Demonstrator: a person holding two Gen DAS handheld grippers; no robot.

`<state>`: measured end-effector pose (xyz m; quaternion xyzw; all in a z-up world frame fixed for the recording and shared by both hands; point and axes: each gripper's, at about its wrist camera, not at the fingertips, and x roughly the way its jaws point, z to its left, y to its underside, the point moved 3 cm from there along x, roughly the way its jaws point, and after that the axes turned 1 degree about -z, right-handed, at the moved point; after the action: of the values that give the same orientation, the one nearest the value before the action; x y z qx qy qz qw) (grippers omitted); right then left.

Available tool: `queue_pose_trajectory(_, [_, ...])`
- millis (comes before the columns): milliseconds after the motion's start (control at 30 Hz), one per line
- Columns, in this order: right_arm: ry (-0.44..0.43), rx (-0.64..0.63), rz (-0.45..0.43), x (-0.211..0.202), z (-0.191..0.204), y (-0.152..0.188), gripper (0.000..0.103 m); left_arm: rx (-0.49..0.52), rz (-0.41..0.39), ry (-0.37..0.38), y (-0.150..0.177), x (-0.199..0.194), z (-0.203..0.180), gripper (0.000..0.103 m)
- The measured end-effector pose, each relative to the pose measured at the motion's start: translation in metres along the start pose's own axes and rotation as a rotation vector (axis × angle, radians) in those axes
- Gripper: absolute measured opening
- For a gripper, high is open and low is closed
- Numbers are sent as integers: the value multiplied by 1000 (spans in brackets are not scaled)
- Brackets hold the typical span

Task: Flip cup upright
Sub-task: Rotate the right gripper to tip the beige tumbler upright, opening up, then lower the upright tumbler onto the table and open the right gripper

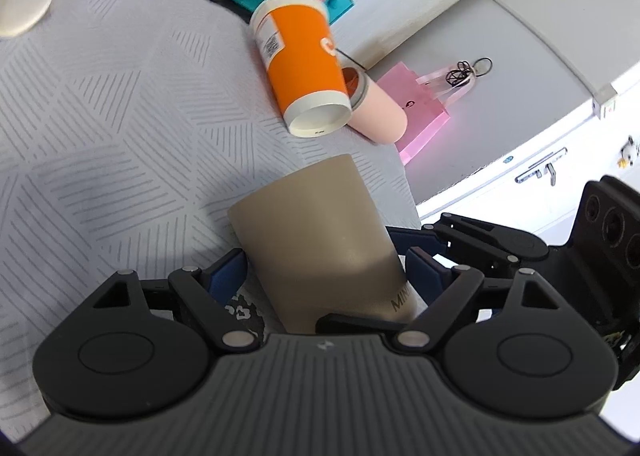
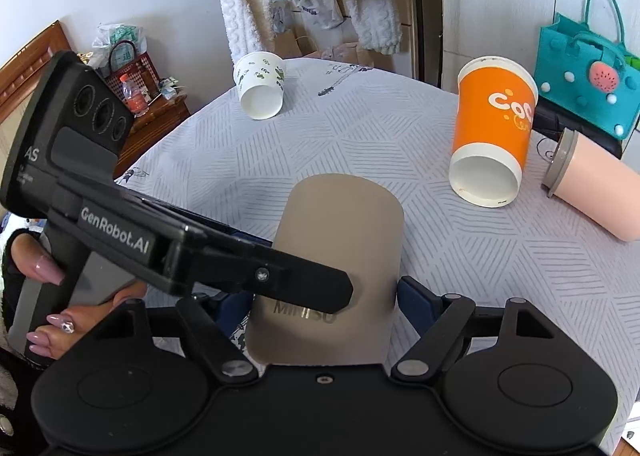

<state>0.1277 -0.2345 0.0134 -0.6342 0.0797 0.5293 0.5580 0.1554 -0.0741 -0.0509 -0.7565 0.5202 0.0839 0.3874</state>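
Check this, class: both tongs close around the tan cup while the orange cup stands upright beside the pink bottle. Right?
Not quite. The orange cup lies tipped over, open mouth facing the camera, as the right wrist view shows. The rest holds: both tongs close around the tan cup, and the pink bottle lies beside it.

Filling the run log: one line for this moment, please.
tan cup between both grippers | left gripper shut on tan cup | right gripper shut on tan cup | orange cup on its side
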Motion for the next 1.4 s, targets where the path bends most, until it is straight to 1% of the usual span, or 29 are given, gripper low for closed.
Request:
queue_pose_trajectory(167, [37, -46, -60, -4, 10, 1, 83, 104, -65, -29, 3, -15, -9, 83])
queue_pose_trajectory(300, [49, -54, -116, -5, 13, -1, 80, 140, -96, -38, -1, -28, -8, 77])
queue_pose_trajectory(500, [46, -77, -177, 2, 20, -7, 79, 186, -116, -53, -9, -40, -1, 77])
queue_pose_trajectory(667, [60, -111, -230, 10, 28, -15, 79, 242, -161, -67, -22, -54, -2, 77])
queue_pose_trajectory(733, [69, -149, -249, 15, 30, -17, 79, 279, -177, -82, -27, -57, -4, 77])
queue_pose_trajectory(800, [73, -155, -245, 22, 27, -22, 79, 321, -190, -91, -32, -57, -6, 77])
queue_pose_trajectory(867, [55, -128, -253, 26, 21, -28, 79, 358, -195, -116, -37, -56, -8, 77])
queue_pose_trajectory(967, [46, -99, -282, 31, 15, -33, 79, 387, -199, -141, -45, -53, -8, 77])
queue_pose_trajectory(1100, [99, -117, -332, 39, 13, -38, 79, 425, -229, -134, -57, -50, -8, 77])
queue_pose_trajectory(1200, [134, -139, -359, 46, 9, -43, 79, 501, -244, -142, -61, -45, -12, 77])
queue_pose_trajectory(1300, [140, -177, -381, 48, 5, -43, 79, 551, -243, -169, -59, -39, -15, 77])
queue_pose_trajectory(1400, [154, -197, -388, 48, 3, -43, 79, 572, -251, -171, -57, -36, -14, 77])
